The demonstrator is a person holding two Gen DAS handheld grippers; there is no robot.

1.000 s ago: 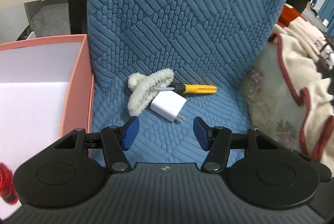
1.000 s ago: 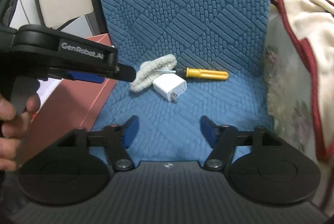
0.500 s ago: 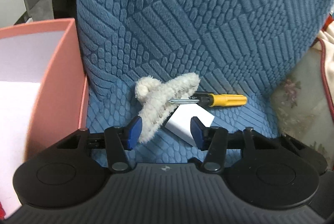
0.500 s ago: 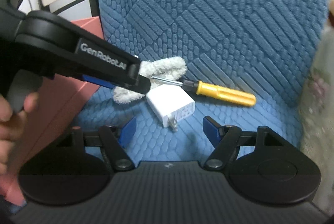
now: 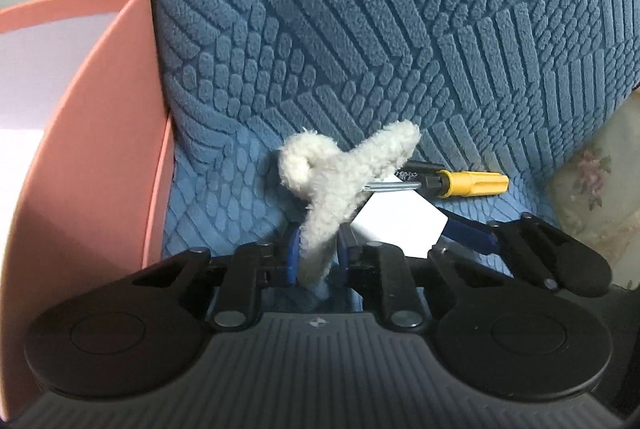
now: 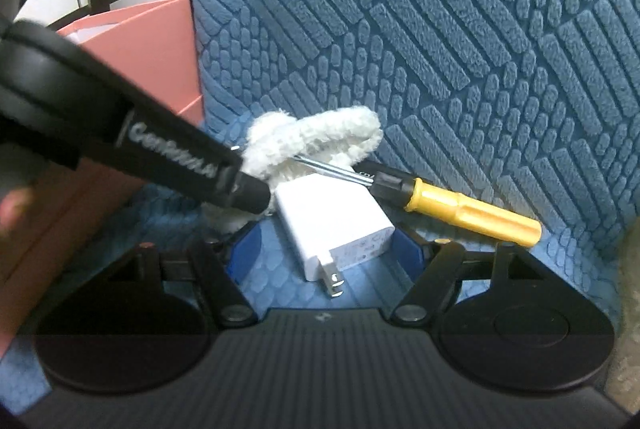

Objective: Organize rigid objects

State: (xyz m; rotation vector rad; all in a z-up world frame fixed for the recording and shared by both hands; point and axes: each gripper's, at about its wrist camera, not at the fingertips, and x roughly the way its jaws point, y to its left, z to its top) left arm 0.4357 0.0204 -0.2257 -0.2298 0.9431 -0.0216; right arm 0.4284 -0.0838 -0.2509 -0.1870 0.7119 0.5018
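Charger [image 6: 338, 225] between open right claw [image 6: 326, 253]

- Left gripper [image 5: 316, 257]: blue pads drawn close together, pinching a fluffy white piece [image 5: 332, 185] between them; body low and level, pointing forward; in the right wrist view it reaches in from the left as a black bar
- Right gripper [image 6: 326, 249]: jaws spread wide, one blue pad on each side of a white charger [image 6: 336, 225]; not touching it

Charger [image 6: 340, 225] lies between fleece strip [image 6: 316, 137] and screwdriver [image 6: 472, 215].
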